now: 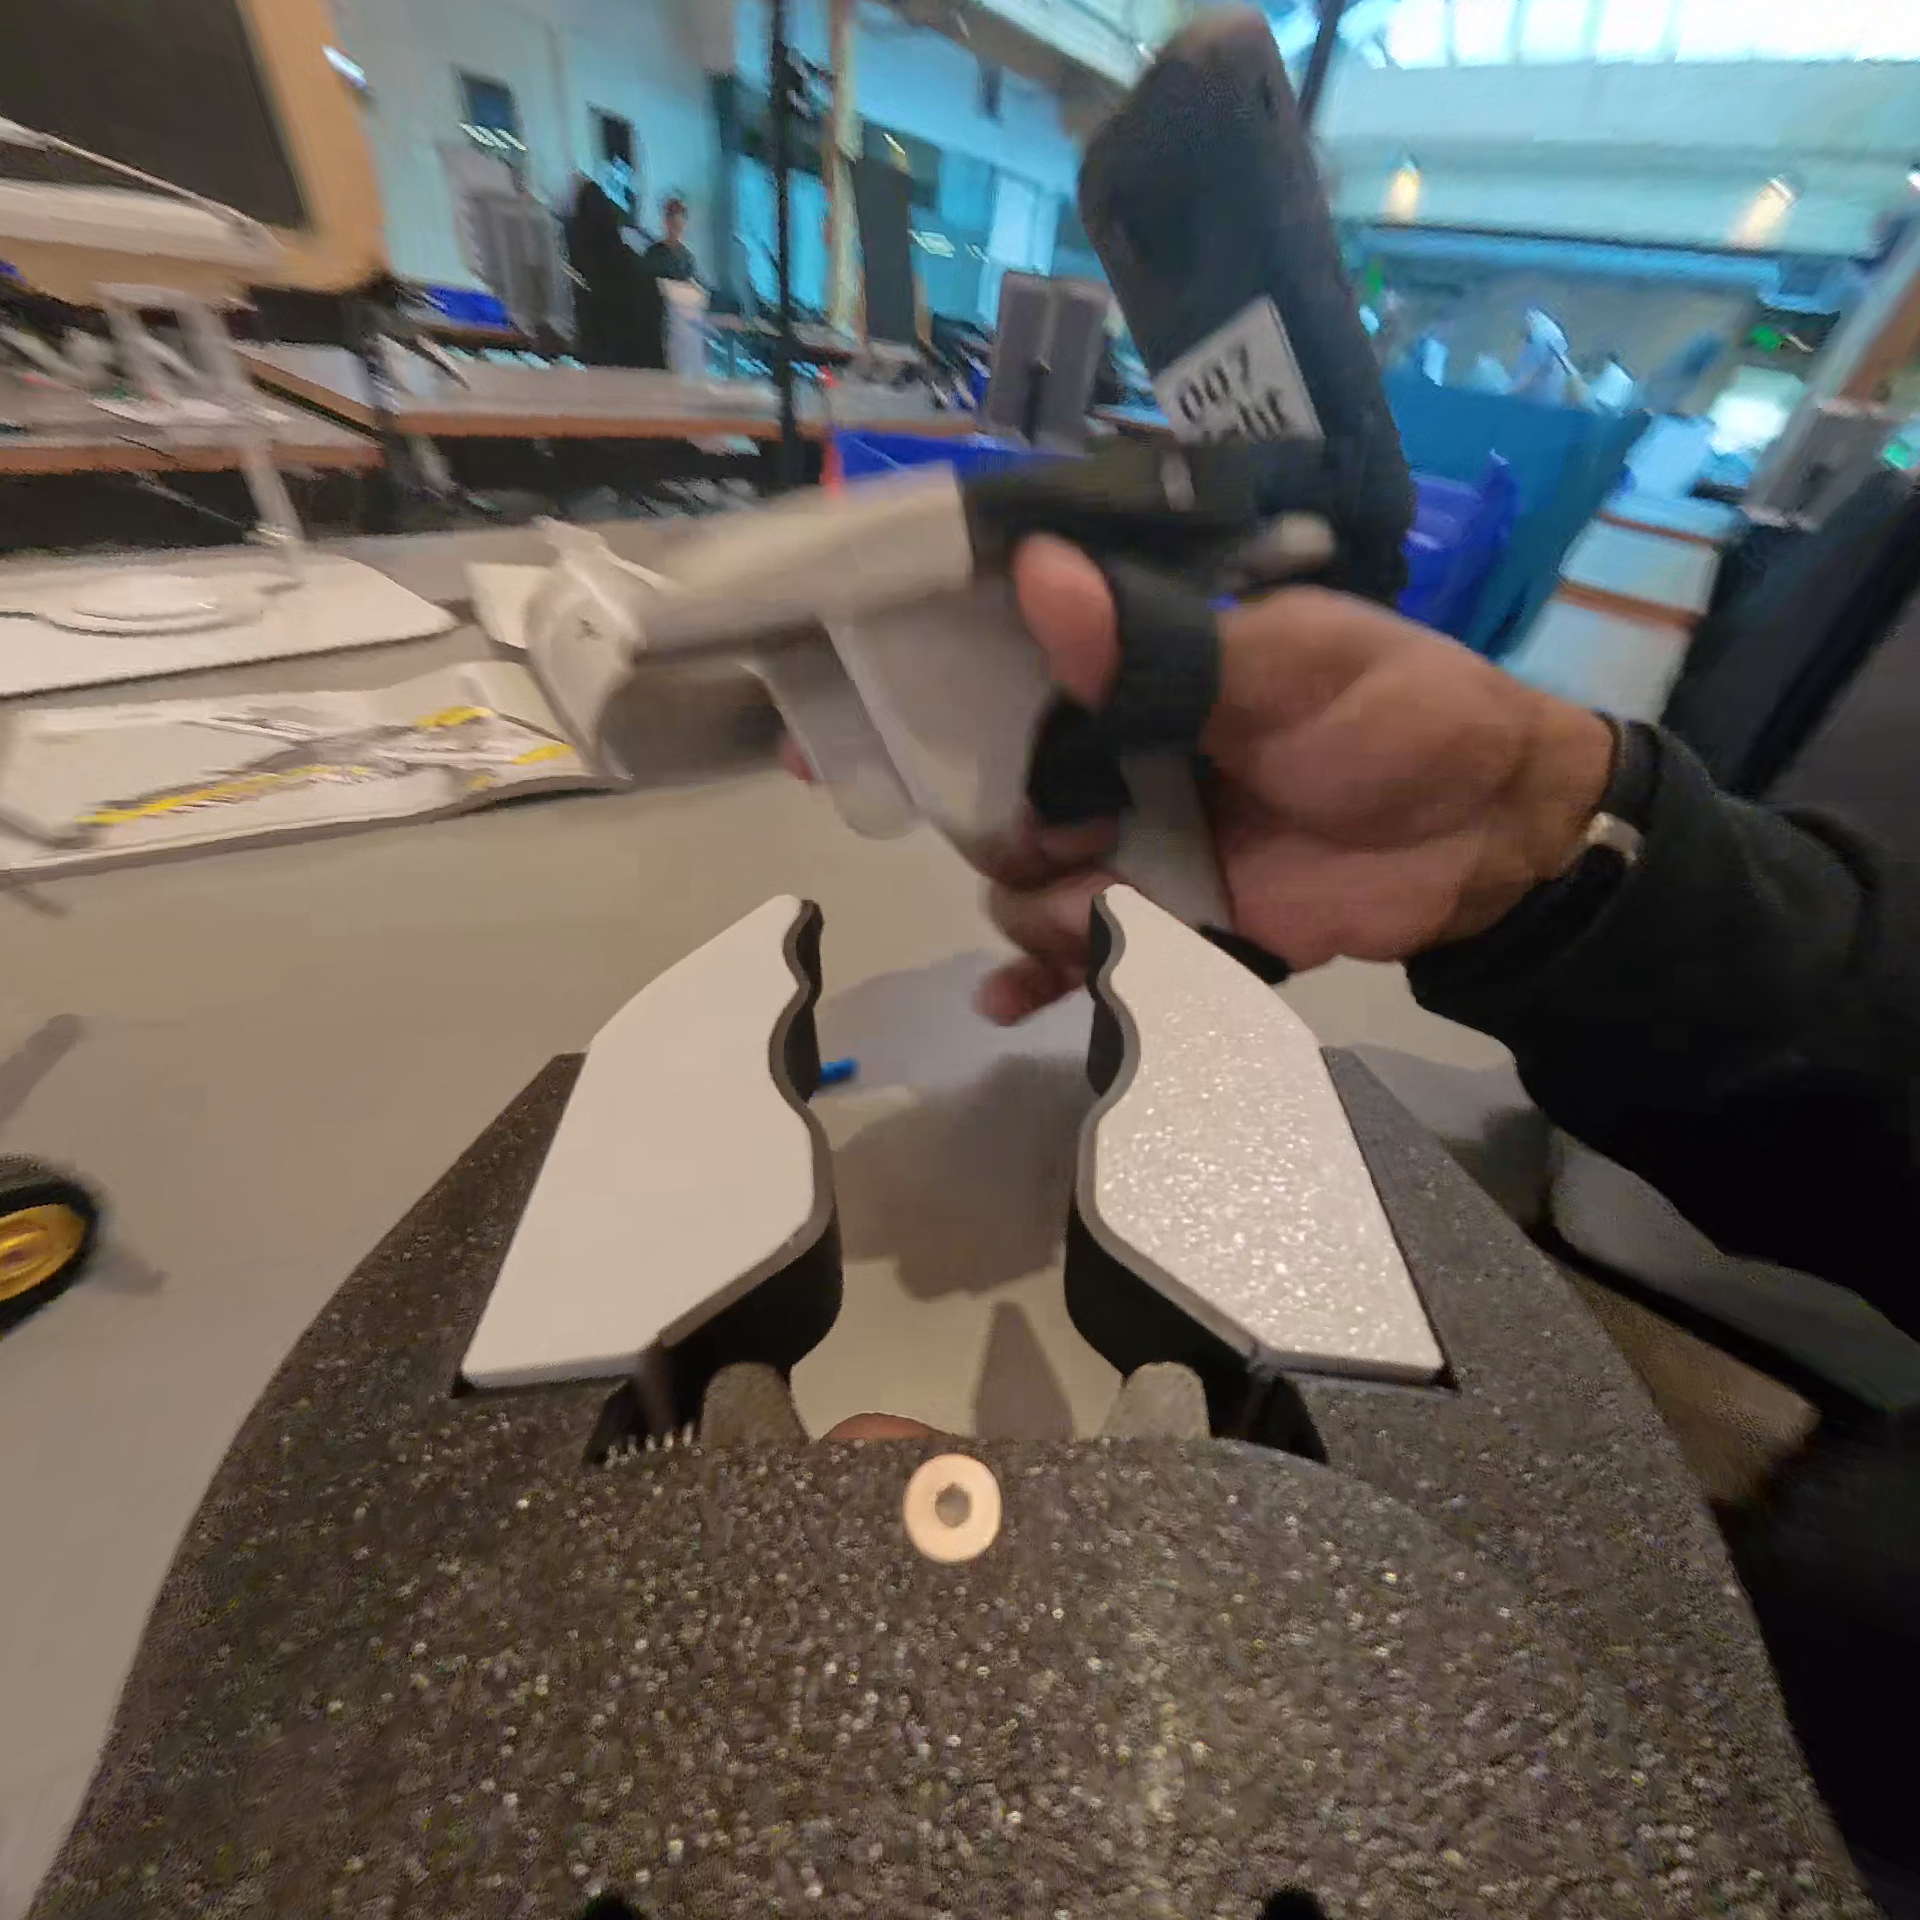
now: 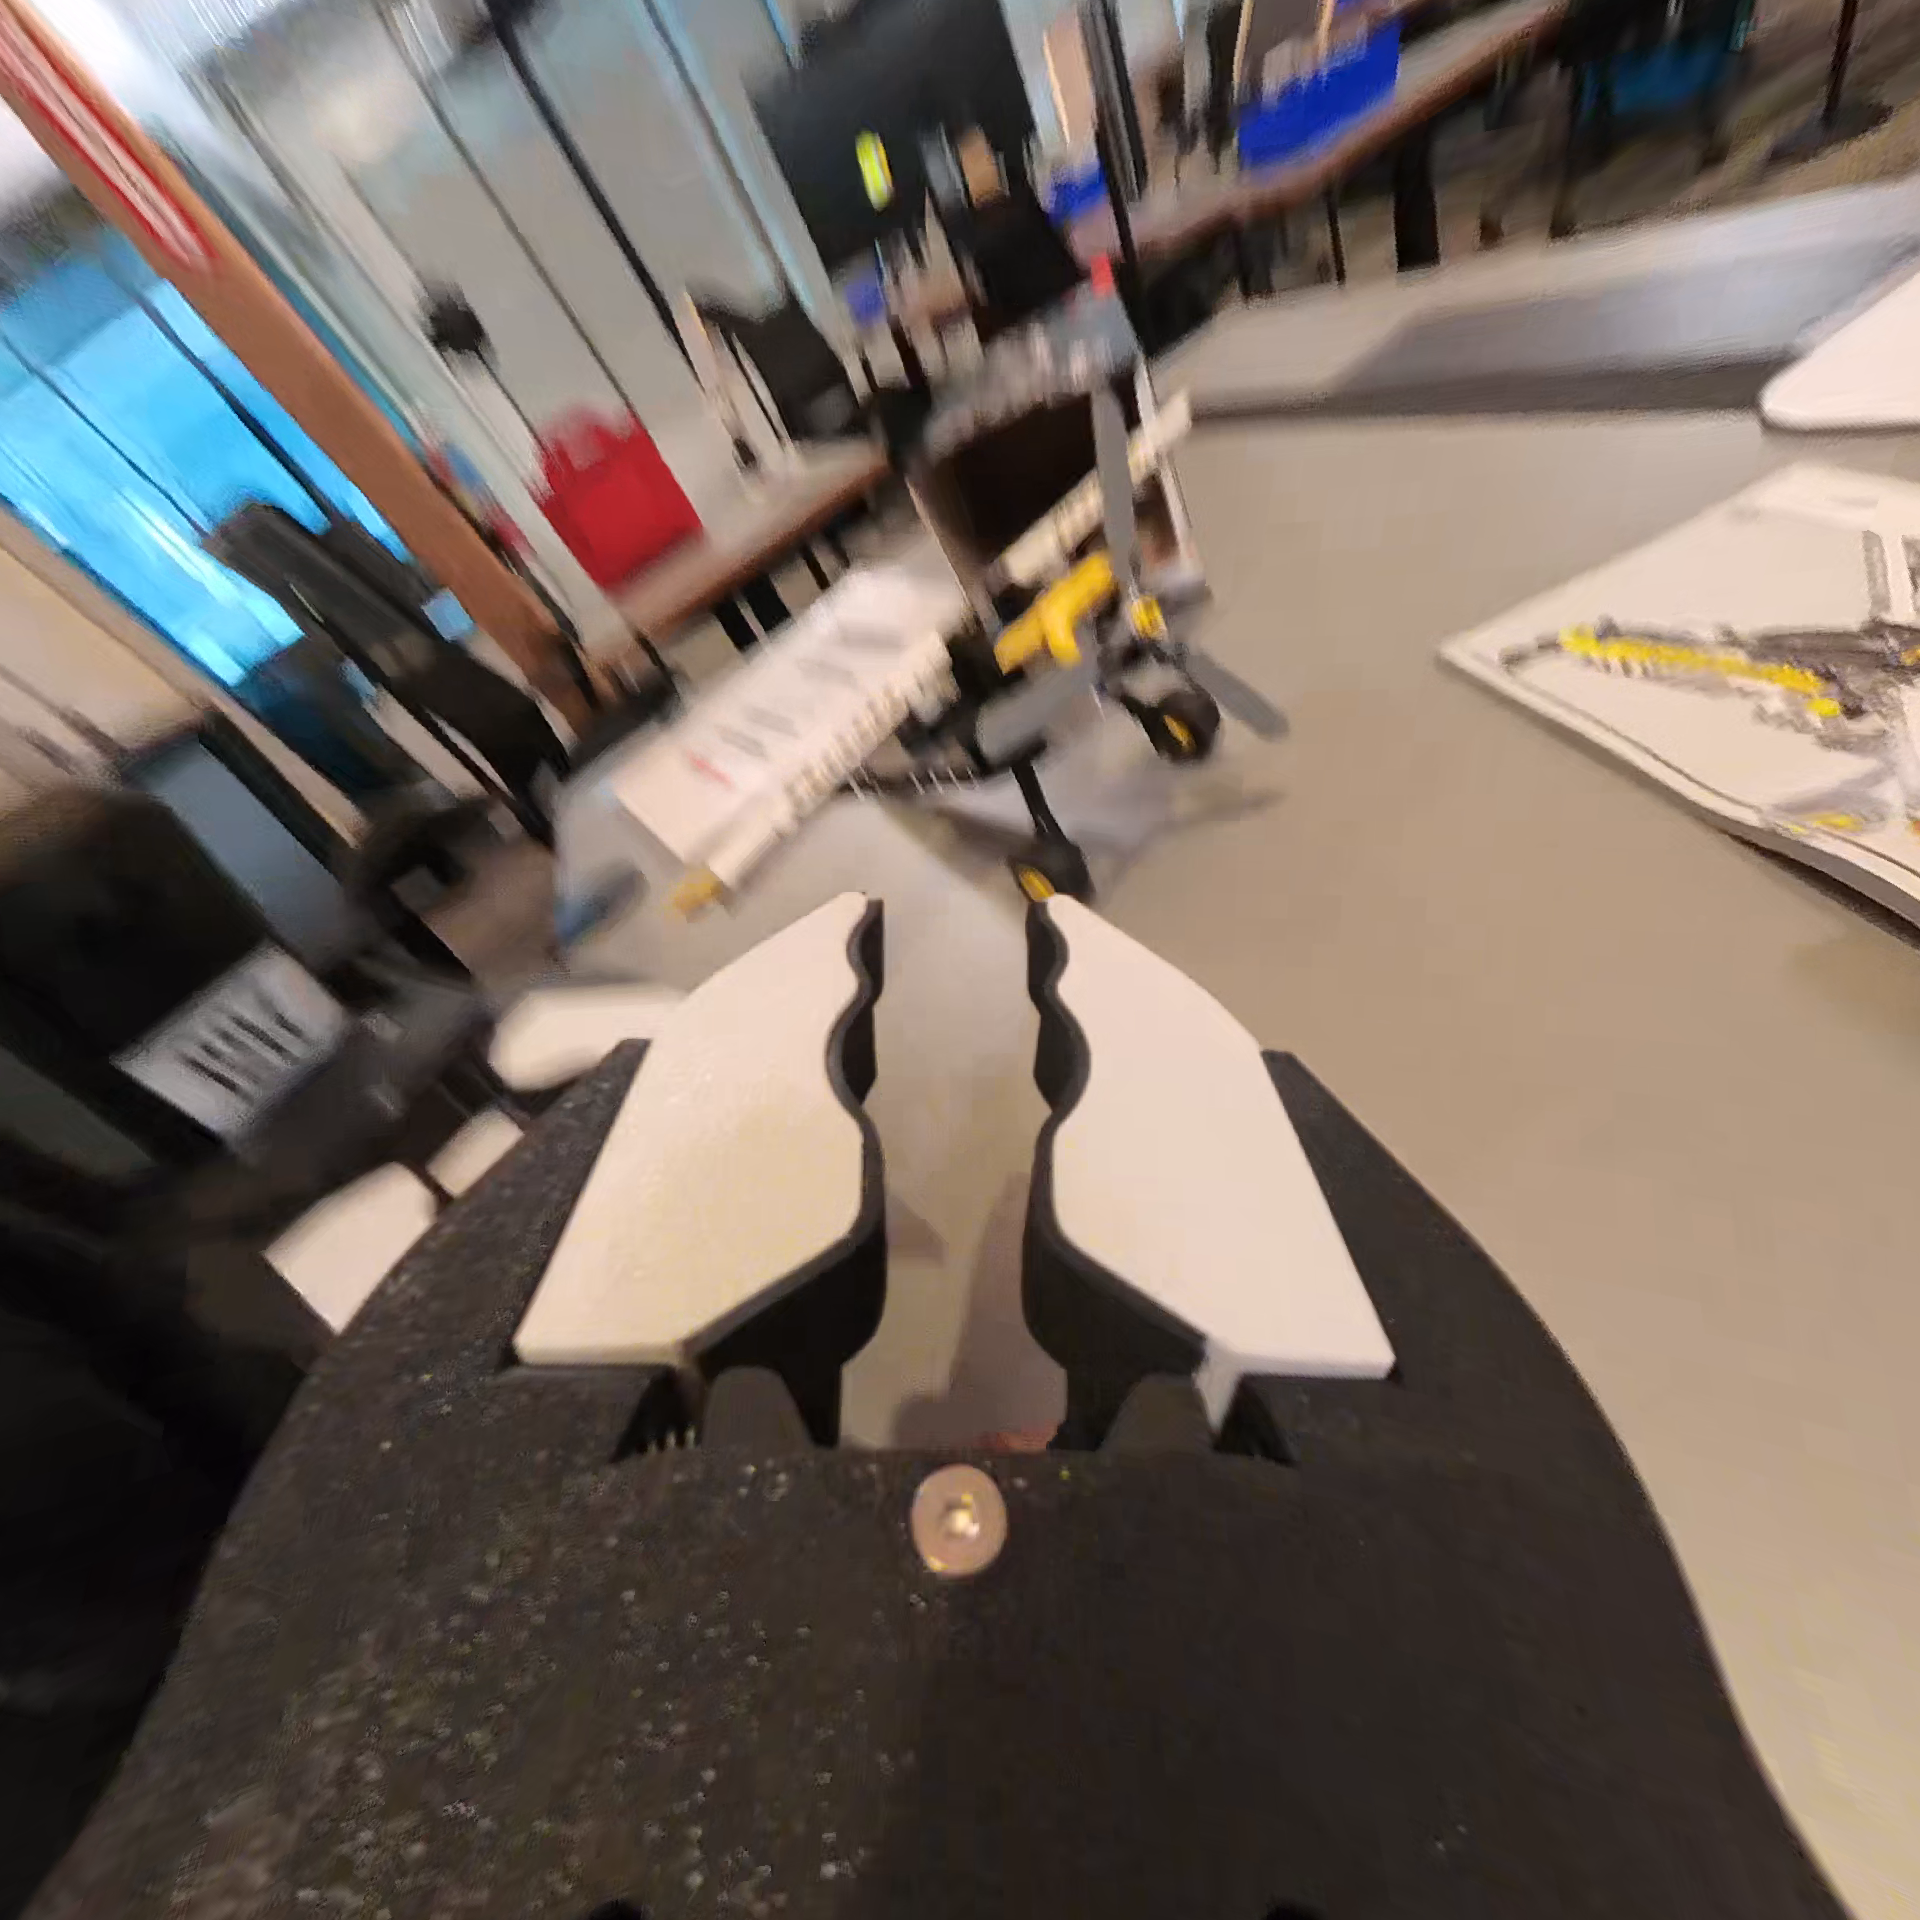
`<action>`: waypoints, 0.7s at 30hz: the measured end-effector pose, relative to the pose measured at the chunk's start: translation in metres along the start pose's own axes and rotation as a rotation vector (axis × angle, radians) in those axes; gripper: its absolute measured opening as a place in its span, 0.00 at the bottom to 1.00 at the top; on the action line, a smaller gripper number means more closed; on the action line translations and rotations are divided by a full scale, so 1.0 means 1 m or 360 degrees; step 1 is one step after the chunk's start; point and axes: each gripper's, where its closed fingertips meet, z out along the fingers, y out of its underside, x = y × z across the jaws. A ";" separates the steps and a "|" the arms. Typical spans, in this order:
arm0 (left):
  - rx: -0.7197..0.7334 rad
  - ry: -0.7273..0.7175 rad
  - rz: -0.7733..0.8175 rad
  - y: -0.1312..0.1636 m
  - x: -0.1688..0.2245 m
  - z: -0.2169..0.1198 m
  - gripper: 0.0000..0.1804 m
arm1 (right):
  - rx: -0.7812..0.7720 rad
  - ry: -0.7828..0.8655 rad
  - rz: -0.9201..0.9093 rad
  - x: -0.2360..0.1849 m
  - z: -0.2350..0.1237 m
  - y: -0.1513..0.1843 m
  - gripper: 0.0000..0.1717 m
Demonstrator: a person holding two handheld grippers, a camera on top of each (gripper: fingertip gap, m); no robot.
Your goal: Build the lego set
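L gripper [image 1: 945, 914] is hovering low over the grey table [image 1: 416, 987], fingers standing well apart w/ nothing btwn them; only bare tabletop and shadow are showing thru the gap. A small blue piece [image 1: 837, 1070] is lying on the table just beyond the left finger [image 1: 675, 1143], not touching it. A black-and-yellow wheel [image 1: 31, 1247] is sitting at the far left edge. Past the fingertips, a hand [image 1: 1351, 769] in a dark sleeve is gripping the other tool's handle. That tool is blurred, so its tips can't be read here.

R gripper [image 2: 954, 909] is showing its fingers partly apart, gap narrower than the L's, nothing in it. A small black wheel w/ yellow hub [image 2: 1055, 873] is sitting just past the right fingertip, apart from it. It's hanging off a brick-built model plane [image 2: 1091, 582], whose white wing [image 2: 800, 727] is running lower-left to upper-right and whose grey propeller [image 2: 1122, 488] is facing roughly toward the camera. An open booklet [image 2: 1714, 675] is lying to the right, well apart.
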 end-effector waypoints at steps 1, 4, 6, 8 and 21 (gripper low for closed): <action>-0.0061 0.0090 0.0004 0.005 0.010 0.004 0.27 | 0.0140 -0.0060 0.0083 -0.007 -0.002 -0.013 0.14; -0.0117 0.0242 0.0016 0.009 0.026 0.012 0.27 | 0.0438 -0.0220 0.0315 -0.024 -0.010 -0.040 0.10; -0.0068 0.0348 0.0017 0.005 0.035 0.011 0.27 | 0.0543 -0.0288 0.0396 -0.029 -0.014 -0.047 0.11; -0.0053 0.0445 -0.0002 0.004 0.041 0.009 0.23 | 0.0632 -0.0318 0.0469 -0.029 -0.020 -0.050 0.12; -0.0217 0.0960 0.0179 0.021 0.081 -0.005 0.28 | 0.0961 -0.0613 0.0575 -0.052 -0.049 -0.066 0.23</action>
